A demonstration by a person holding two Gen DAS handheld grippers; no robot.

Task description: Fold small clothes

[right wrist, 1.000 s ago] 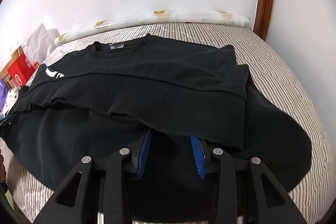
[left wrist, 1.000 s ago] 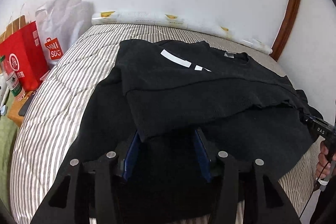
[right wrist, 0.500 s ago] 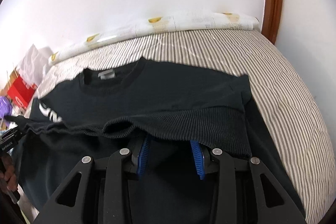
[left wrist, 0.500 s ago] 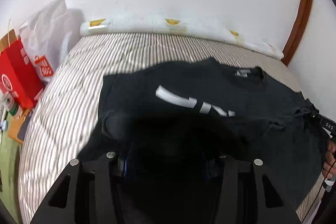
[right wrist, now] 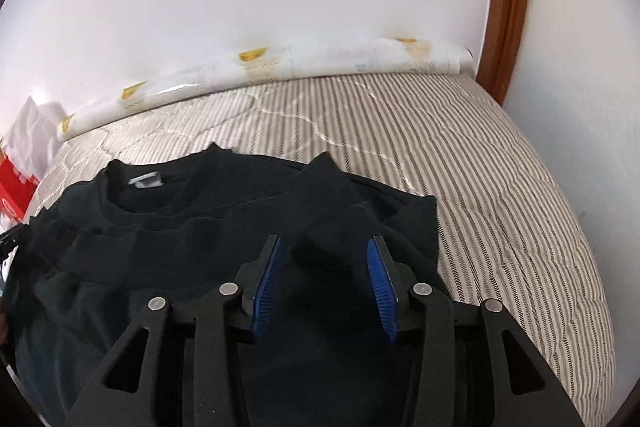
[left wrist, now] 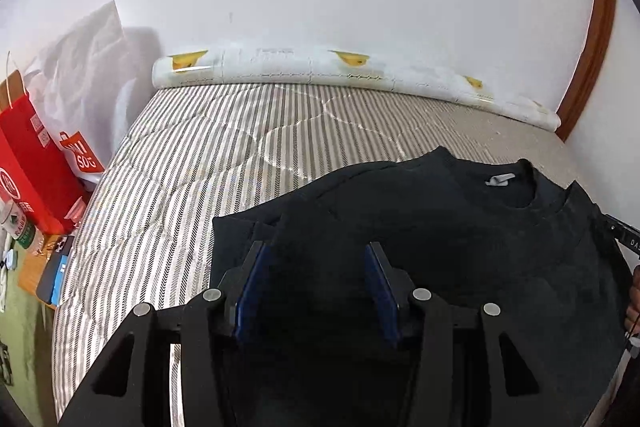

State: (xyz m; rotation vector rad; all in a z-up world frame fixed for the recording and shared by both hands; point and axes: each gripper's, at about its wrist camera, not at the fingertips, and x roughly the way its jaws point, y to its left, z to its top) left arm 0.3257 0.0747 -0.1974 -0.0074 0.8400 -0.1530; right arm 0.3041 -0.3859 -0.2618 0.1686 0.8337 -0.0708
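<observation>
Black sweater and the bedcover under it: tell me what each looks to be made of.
Black sweater: a soft matte knit, probably cotton or a blend; the collar looks ribbed and it drapes in limp folds. Bedcover: woven striped fabric, quilted, going by the stitched curves and slight puffing; the fibre itself can't be told.

The black sweater [left wrist: 460, 247] is running off the frame at six o'clock, its hem hidden. At nine o'clock the red bag [left wrist: 28, 163] is getting cropped, its lettering staying unreadable.
</observation>
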